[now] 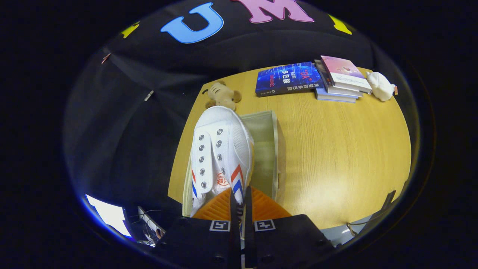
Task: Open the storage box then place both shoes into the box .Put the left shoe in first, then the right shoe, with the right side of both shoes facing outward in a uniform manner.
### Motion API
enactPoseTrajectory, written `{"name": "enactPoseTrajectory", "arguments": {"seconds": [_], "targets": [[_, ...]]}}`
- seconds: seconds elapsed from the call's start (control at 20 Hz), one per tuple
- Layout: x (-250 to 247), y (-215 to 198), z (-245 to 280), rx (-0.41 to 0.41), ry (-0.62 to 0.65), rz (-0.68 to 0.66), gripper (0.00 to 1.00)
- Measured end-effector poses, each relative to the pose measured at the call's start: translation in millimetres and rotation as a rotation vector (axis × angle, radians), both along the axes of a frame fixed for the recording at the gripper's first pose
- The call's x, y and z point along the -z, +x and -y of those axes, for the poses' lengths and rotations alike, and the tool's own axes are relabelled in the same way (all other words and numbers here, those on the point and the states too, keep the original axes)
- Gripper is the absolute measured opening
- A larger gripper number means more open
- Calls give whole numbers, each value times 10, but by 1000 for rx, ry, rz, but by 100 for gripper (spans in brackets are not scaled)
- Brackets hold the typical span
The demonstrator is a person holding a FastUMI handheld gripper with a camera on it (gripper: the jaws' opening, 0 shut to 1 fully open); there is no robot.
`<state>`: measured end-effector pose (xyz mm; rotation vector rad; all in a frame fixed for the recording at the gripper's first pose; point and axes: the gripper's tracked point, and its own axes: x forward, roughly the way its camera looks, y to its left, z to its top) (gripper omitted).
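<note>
The gripper (241, 203), low in the centre of the frame, has its fingers nearly together, clenched on the heel edge of a white shoe (220, 157). The shoe's long axis runs up the frame, its toe pointing away toward a small plush toy (223, 95). It hangs over the translucent storage box (267, 149) on the wooden table (336, 149). Red and blue stripes mark its sides; a red tongue logo is unreadable. Books (310, 78) lie upper right.
</note>
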<state>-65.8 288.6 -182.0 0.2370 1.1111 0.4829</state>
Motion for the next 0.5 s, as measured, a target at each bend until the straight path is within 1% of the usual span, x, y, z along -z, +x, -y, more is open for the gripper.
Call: {"name": "enactPoseTrajectory", "arguments": {"seconds": [0.2, 0.35, 0.4, 0.45, 0.5], "targets": [[213, 4, 7, 5, -81, -2, 10], [257, -26, -27, 9, -87, -13, 19], [246, -42, -63, 5, -79, -13, 28], [172, -73, -120, 0, -45, -4, 34], [129, -64, -206, 2, -14, 10, 48]]}}
